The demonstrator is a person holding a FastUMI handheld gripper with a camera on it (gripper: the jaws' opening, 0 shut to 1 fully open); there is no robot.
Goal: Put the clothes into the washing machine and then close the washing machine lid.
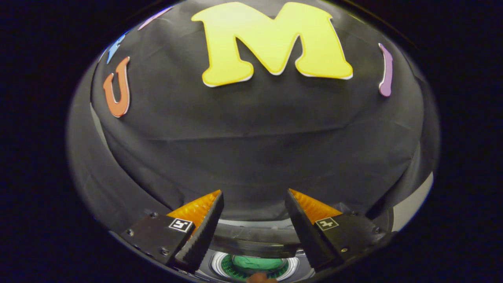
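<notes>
My gripper [254, 193] is open, with a wide gap between its fingers and nothing held. Low between the fingers I see the washing machine's round drum opening [253, 265] with a green cloth [257, 262] lying inside it. A dark curved band, apparently the raised lid [255, 243], runs just above the opening. A small brownish thing [261, 278] shows at the near rim of the opening; I cannot tell what it is. The gripper hangs above the machine and points at the booth wall.
The black cloth wall [255, 149] of the booth stands close ahead, beyond the fingers. A pale strip of surface [412, 200] shows past the right finger.
</notes>
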